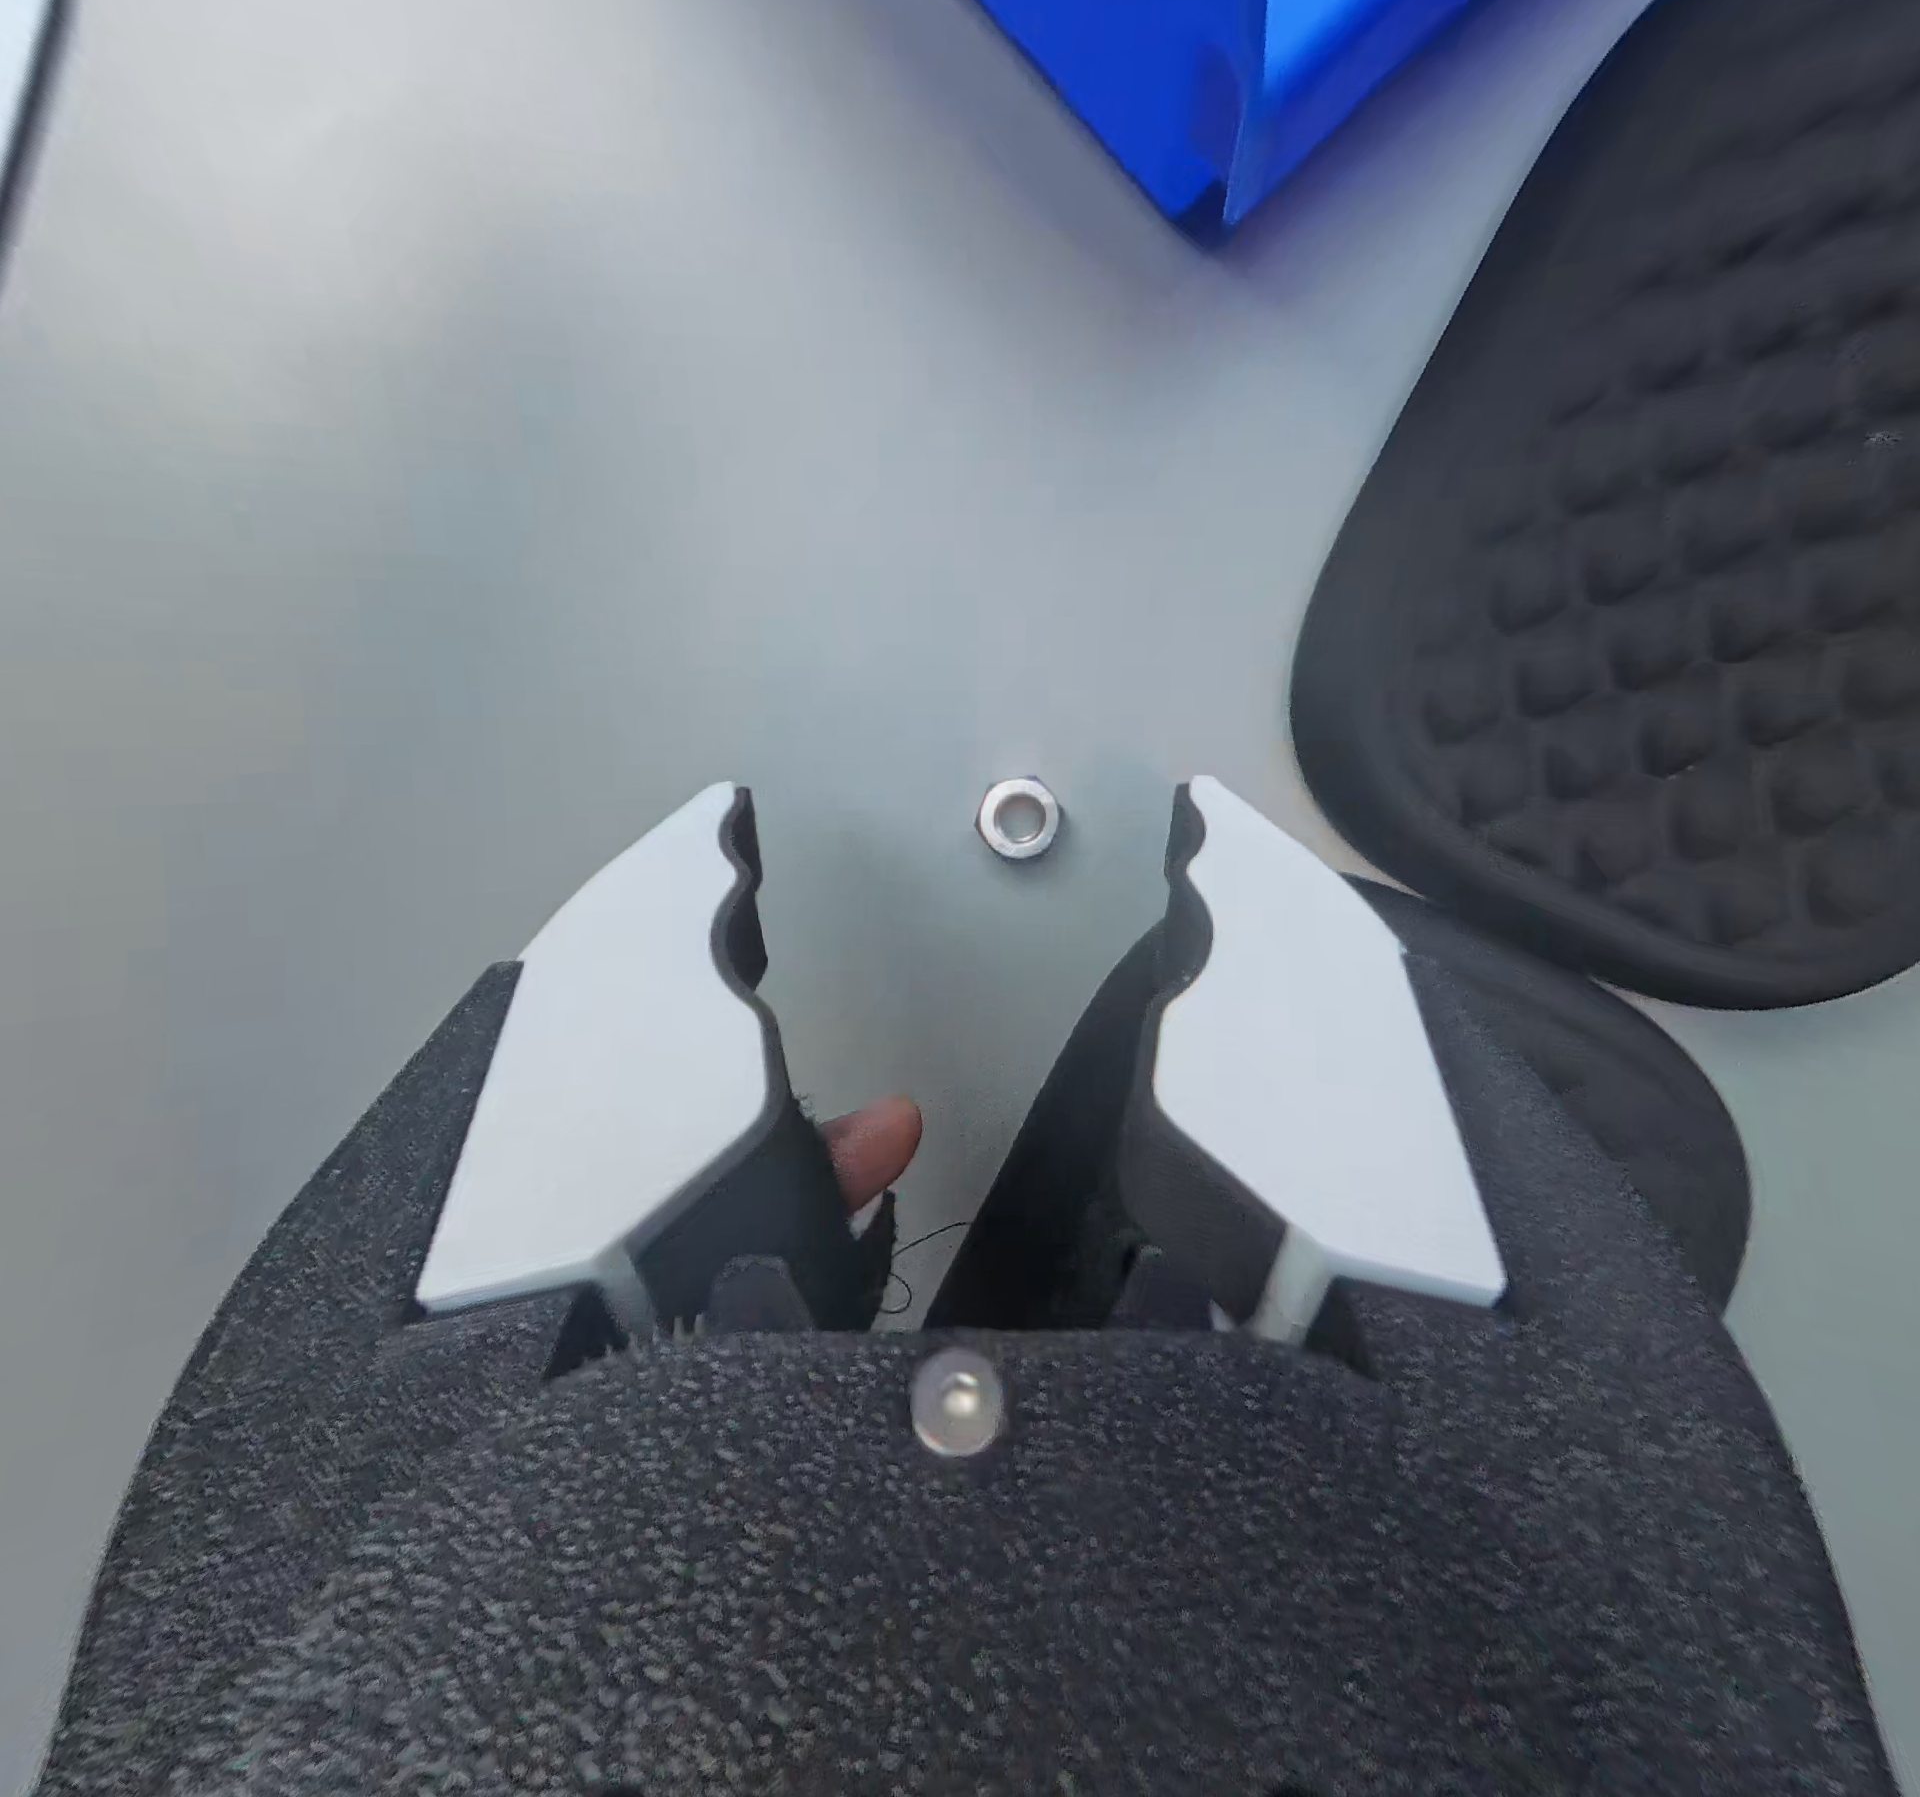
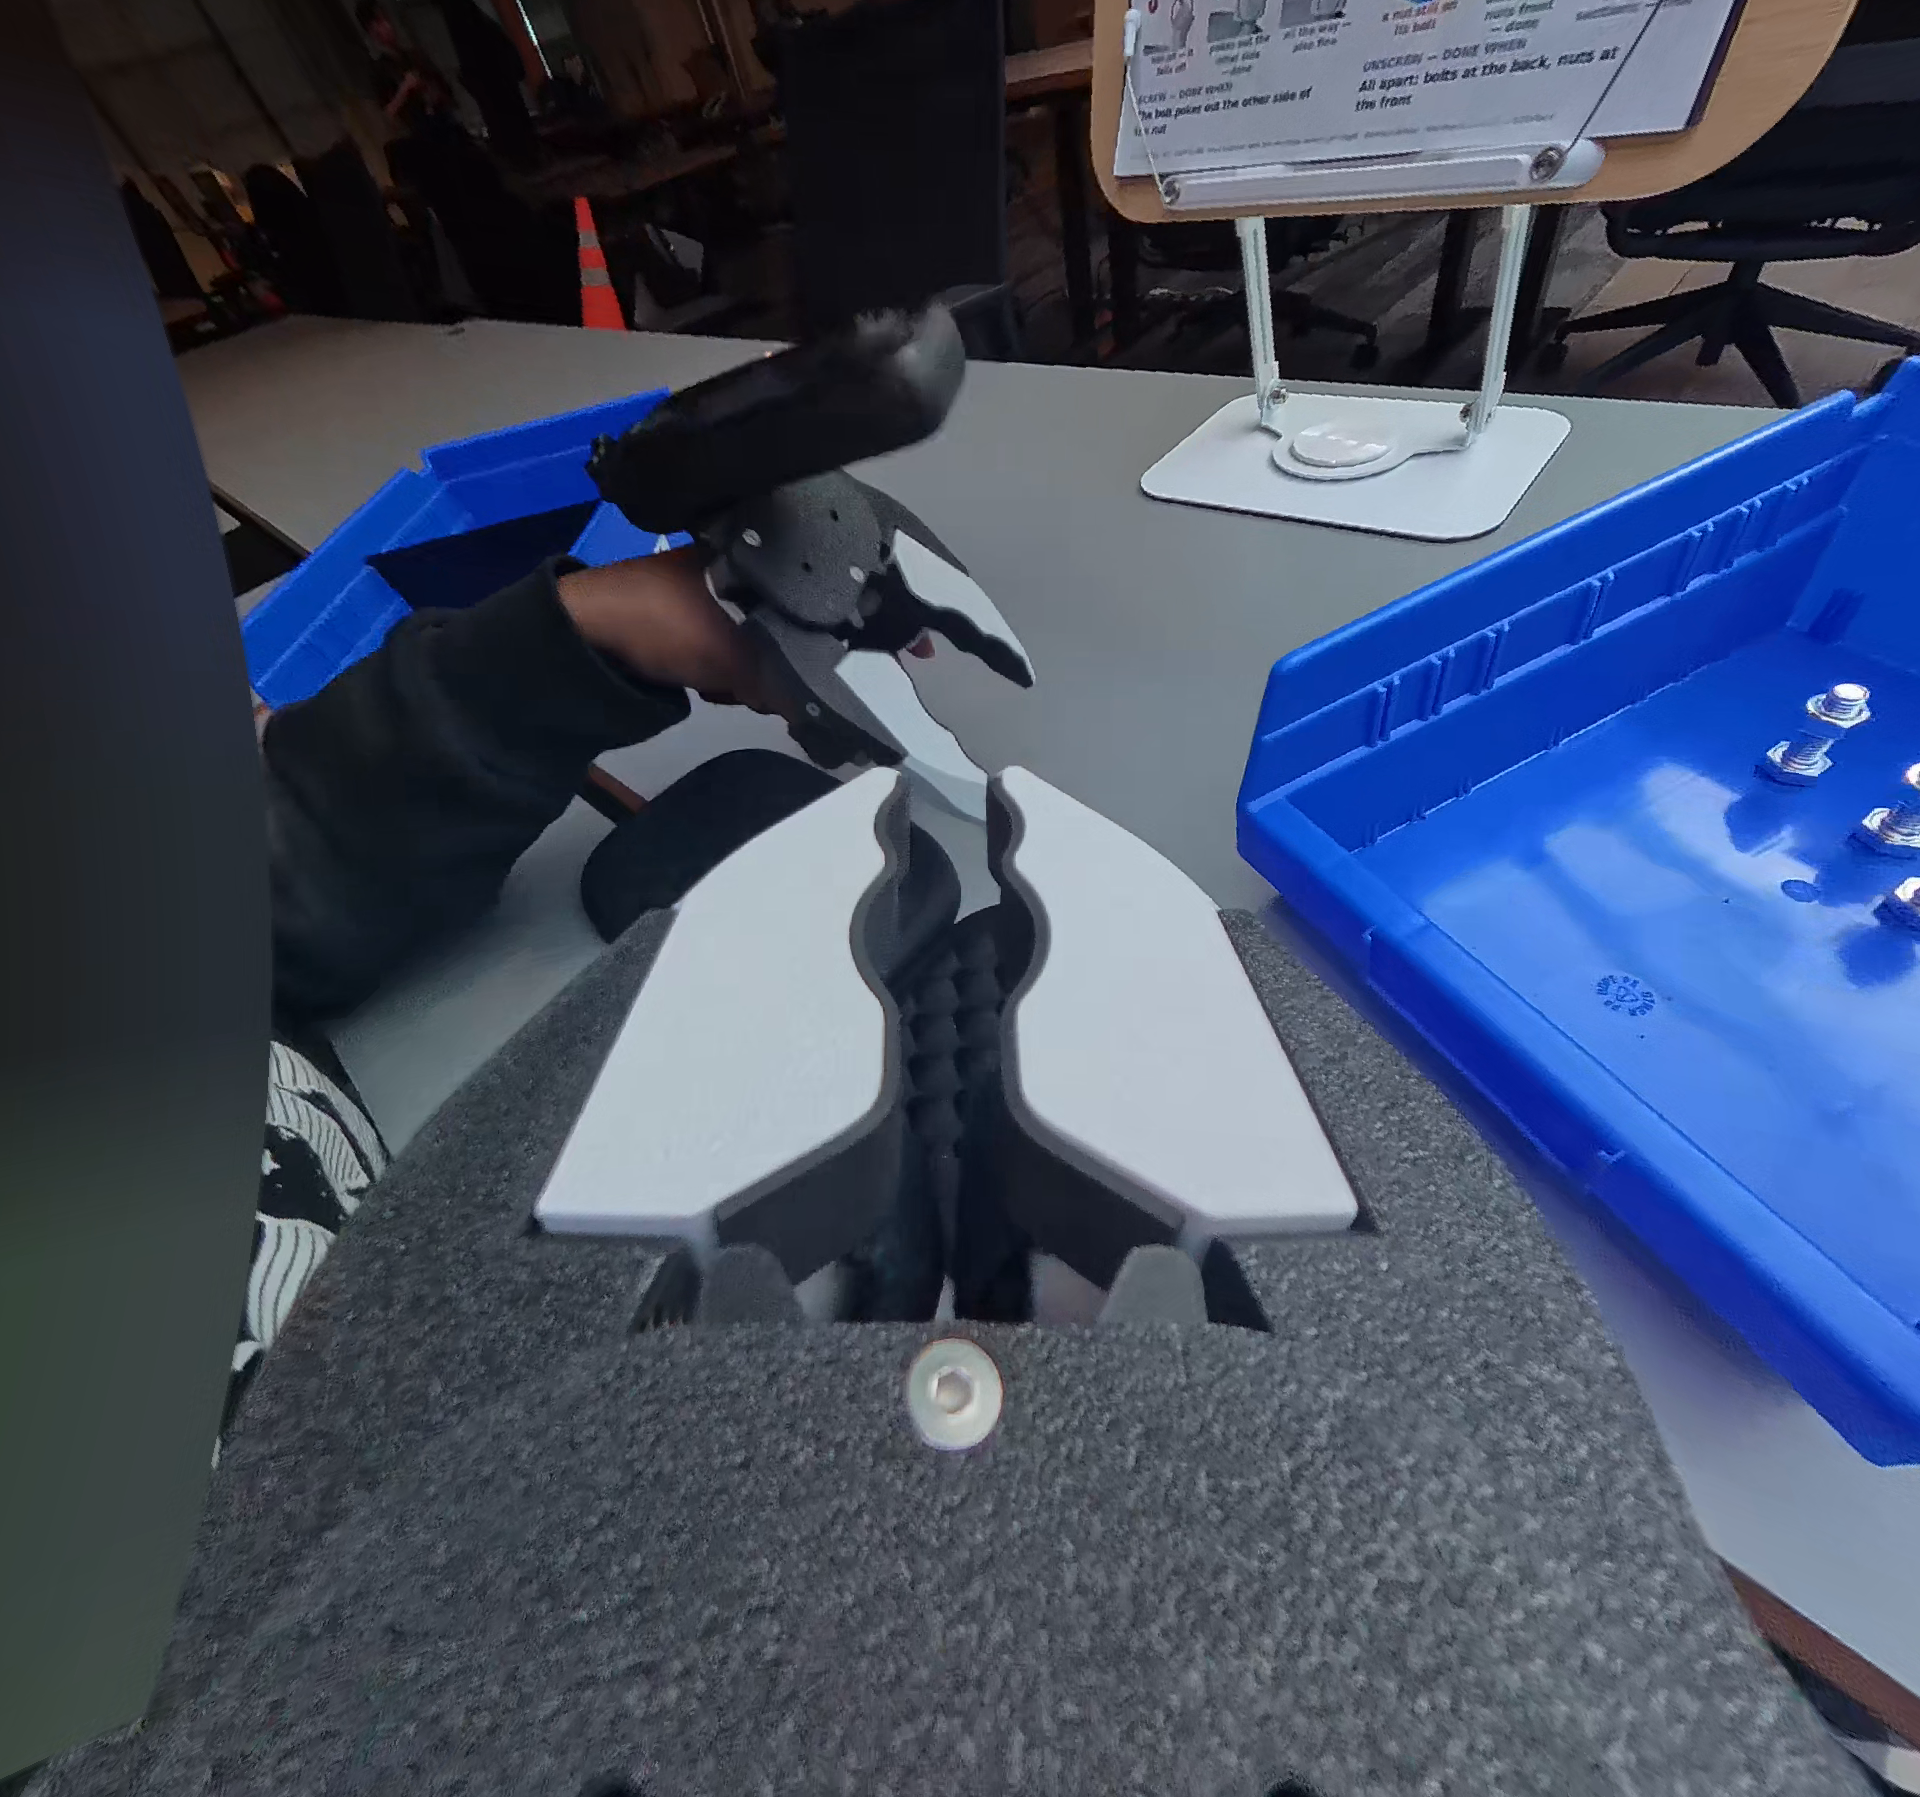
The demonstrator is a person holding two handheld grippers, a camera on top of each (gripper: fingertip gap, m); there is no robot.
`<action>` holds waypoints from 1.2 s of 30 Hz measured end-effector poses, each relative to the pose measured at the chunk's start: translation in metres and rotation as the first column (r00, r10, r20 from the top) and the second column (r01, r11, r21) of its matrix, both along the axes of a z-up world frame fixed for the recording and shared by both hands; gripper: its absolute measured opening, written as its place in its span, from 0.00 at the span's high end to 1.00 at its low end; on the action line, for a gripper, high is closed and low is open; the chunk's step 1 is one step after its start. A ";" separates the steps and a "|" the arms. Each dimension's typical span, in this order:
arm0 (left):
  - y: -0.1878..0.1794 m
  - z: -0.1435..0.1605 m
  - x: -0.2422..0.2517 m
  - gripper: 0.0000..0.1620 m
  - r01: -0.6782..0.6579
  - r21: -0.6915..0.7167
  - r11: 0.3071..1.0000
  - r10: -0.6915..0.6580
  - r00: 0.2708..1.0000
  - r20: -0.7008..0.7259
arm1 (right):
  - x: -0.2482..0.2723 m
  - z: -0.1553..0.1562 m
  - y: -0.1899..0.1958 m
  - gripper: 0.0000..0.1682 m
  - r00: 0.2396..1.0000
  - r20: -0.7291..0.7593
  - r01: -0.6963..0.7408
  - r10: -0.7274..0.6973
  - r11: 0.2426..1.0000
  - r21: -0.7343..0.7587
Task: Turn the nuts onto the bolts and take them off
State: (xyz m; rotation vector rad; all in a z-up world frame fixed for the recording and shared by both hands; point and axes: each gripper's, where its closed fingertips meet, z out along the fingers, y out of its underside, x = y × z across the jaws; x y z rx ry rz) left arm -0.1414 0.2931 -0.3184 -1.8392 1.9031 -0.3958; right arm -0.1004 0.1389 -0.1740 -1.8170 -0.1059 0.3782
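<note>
A small silver nut (image 1: pixel 1013 817) lies flat on the grey table (image 1: pixel 520 500). My left gripper (image 1: pixel 966 802) is open and points down at it, with the nut between the fingertips, nearer the right one. It also shows in the right wrist view (image 2: pixel 1003 745), held by a hand in a black sleeve. My right gripper (image 2: pixel 951 786) is nearly closed, with only a narrow gap at the tips and nothing visible between them. It hovers low over the table. Several bolts with nuts on them (image 2: pixel 1818 739) stand in a blue bin (image 2: pixel 1507 625) to its right.
A black padded wrist rest (image 1: pixel 1662 552) lies right of the nut, and shows too in the right wrist view (image 2: pixel 686 833). A second blue bin (image 2: pixel 343 604) sits at the left, seen also in the left wrist view (image 1: pixel 1195 33). A document stand (image 2: pixel 1351 459) is at the back. The left gripper's tips are roughly 20 cm from the right gripper's.
</note>
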 end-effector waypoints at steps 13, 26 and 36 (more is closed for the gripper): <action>-0.022 0.073 -0.065 0.41 0.113 -0.225 0.968 0.092 0.673 0.734 | -0.067 -0.061 0.087 0.80 0.920 0.290 -0.188 0.264 0.945 -0.267; -0.012 0.093 -0.117 0.47 -0.006 -0.166 0.986 0.146 0.512 0.846 | -0.149 -0.149 0.175 0.82 0.869 0.281 -0.232 0.408 0.837 -0.496; -0.009 0.110 -0.127 0.50 -0.007 -0.210 0.978 0.193 0.429 0.883 | -0.149 -0.172 0.192 0.89 0.847 0.358 -0.155 0.393 0.827 -0.540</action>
